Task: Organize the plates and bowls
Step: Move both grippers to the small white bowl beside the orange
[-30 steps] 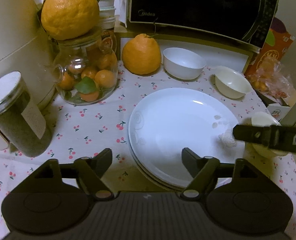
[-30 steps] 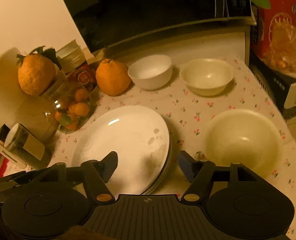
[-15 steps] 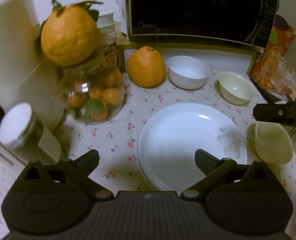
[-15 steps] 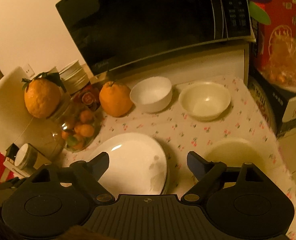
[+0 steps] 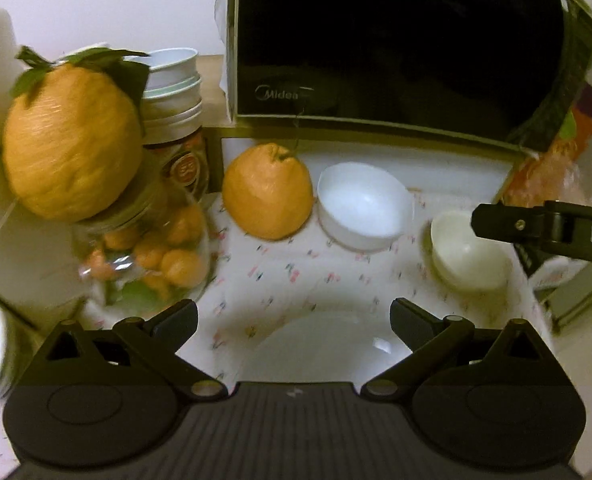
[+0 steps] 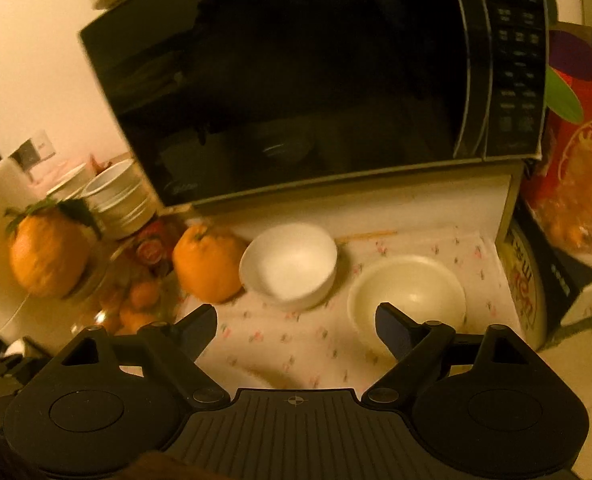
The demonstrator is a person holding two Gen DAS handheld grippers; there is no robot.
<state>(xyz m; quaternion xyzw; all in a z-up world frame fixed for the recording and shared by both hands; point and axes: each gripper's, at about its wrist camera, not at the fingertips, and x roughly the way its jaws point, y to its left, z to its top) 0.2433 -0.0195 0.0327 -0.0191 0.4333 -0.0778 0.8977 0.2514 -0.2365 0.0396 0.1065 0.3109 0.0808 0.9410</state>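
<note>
Both the left gripper [image 5: 293, 316] and right gripper [image 6: 296, 322] are hanging wide open, empty; the right could be knocking the cream bowl [image 6: 408, 294] into the white bowl [image 6: 289, 266].

- The tablecloth [image 5: 296, 272] is patterned in white with small red and green cherry sprigs.
- One bowl [image 5: 362, 204] is coloured plain white; the other bowl [image 5: 468, 256] is tinted cream.
- The plate [image 5: 316, 344] is finished in white.
- The large citrus fruit [image 5: 267, 190] is coloured orange.
- The microwave [image 6: 296, 80] is faced in glossy black.
- The box [image 6: 584, 128] is printed red.
</note>
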